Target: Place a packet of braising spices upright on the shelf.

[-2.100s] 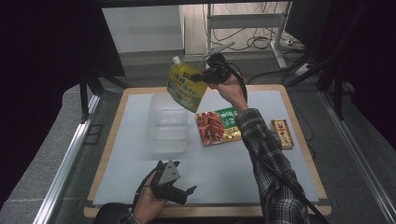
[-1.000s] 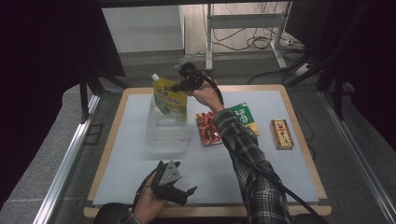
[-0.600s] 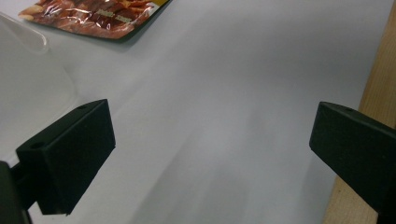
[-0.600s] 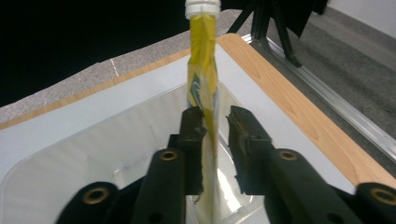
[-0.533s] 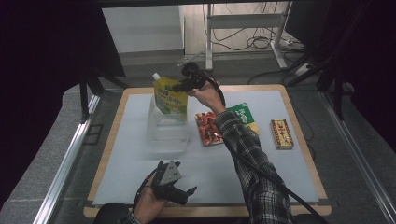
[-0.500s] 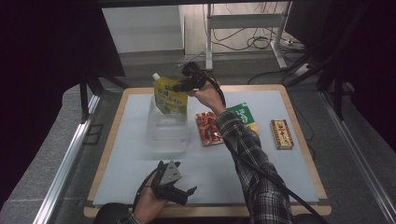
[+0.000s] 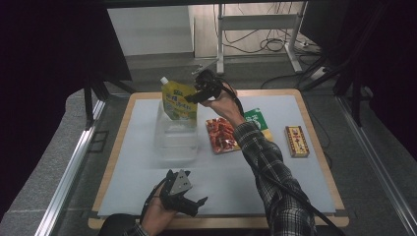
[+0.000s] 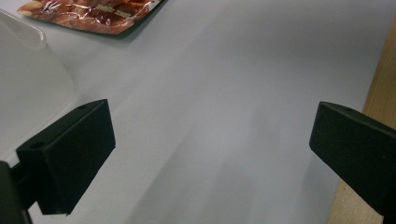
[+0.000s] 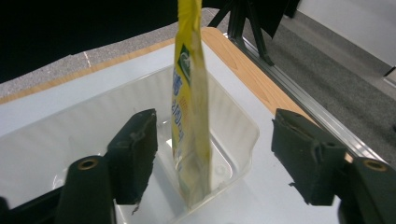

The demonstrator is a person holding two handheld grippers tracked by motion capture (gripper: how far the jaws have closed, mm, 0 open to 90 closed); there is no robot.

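Two jaws of the right gripper (image 9: pixel 210 161) have just been opening and now stand clear of the yellow pouch (image 7: pixel 178 99), which stands upright at the far end of the clear tub (image 7: pixel 175 140), no longer carried over the table as before, so I judge the drop done. Left gripper (image 7: pixel 186 199) rests open and empty near the table's near edge (image 7: pixel 216 222). Bare mat lies between tub and that edge; red pack (image 7: pixel 223 135) sits just right of the tub.

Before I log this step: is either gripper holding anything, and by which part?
Nothing is held. The right gripper jaws have just been opening, clear of the yellow pouch standing in the clear tray. The left gripper is open.
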